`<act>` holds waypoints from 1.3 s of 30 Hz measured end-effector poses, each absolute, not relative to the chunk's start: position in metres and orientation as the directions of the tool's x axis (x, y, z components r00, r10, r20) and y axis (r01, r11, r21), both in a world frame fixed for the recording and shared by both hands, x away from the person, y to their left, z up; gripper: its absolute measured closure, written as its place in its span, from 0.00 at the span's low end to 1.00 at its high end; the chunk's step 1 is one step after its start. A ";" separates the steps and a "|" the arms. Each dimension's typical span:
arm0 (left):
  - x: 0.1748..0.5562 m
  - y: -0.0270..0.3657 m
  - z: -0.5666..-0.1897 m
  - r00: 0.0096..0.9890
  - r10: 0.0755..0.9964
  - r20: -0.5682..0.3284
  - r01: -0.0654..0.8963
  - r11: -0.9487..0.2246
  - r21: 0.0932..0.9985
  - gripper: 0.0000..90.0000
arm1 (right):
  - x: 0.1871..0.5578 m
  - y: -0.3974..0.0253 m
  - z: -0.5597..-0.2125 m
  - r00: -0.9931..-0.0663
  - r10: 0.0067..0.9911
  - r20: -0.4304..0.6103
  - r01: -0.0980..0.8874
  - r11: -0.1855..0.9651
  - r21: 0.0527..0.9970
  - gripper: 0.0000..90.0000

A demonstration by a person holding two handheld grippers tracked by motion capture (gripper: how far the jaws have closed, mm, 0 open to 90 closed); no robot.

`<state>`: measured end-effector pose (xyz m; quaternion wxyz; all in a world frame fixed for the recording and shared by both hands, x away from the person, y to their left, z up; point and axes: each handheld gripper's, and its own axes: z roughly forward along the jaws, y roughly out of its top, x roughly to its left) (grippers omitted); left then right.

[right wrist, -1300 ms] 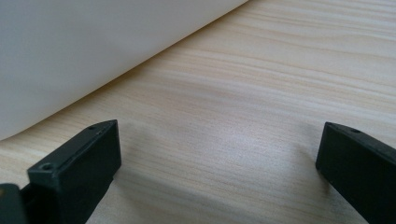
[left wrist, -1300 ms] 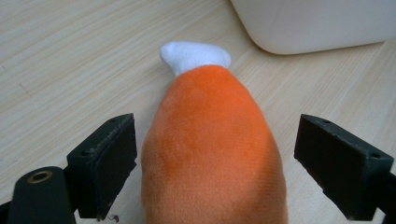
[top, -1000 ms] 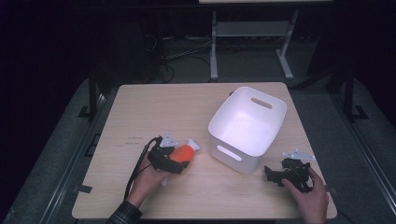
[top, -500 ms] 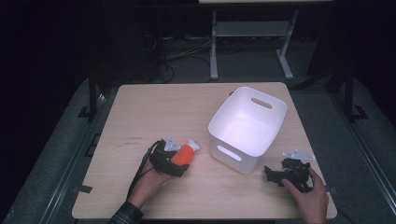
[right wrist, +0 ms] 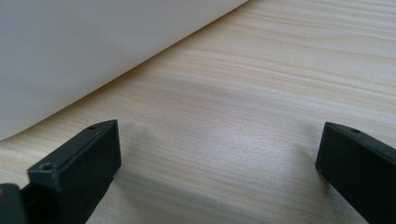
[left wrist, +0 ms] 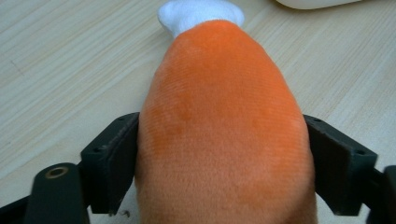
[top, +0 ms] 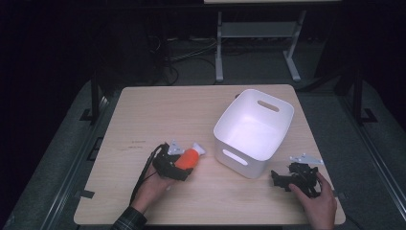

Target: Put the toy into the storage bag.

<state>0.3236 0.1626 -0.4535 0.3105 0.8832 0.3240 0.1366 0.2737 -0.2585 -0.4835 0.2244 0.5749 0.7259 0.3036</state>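
A white bin (top: 253,132) with handle slots stands on the right half of a light wooden table (top: 158,110), turned at an angle to the table's edges; everything else can be placed against it.

To the left of the bin, near its lower left corner but apart from it, lies an orange plush toy (top: 186,157) with a white tip, that tip pointing toward the bin. The left gripper (top: 178,163) is closed around the toy's orange body. In the left gripper view the two black jaws press against the toy's (left wrist: 219,121) flanks on either side, with the white end sticking out ahead over the wood grain, and a pale edge of the bin (left wrist: 313,3) shows at the top. The person's left hand (top: 152,186) holds the gripper from behind, a dark cable looping beside it.

To the right of the bin's near corner and a little toward the person, the right gripper (top: 280,178) rests low over the table, held by the right hand (top: 318,203), with its grey plate on the far side. Its jaws stand wide apart with nothing between them. In the right gripper view they frame bare wood (right wrist: 261,107), and the bin's white wall (right wrist: 84,51) rises just ahead at the upper left.
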 end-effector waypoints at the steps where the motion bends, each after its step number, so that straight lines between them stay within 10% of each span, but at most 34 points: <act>1: 0.324 0.163 -0.453 0.753 0.657 0.037 0.489 -0.596 0.637 0.22 | 0.274 -0.258 -0.484 -0.238 0.971 0.024 0.698 0.154 0.699 0.00; 39: 0.338 0.183 -0.413 0.804 0.590 -0.071 0.460 -0.542 0.703 0.27 | 0.274 -0.258 -0.483 -0.238 0.971 0.024 0.699 0.154 0.698 0.00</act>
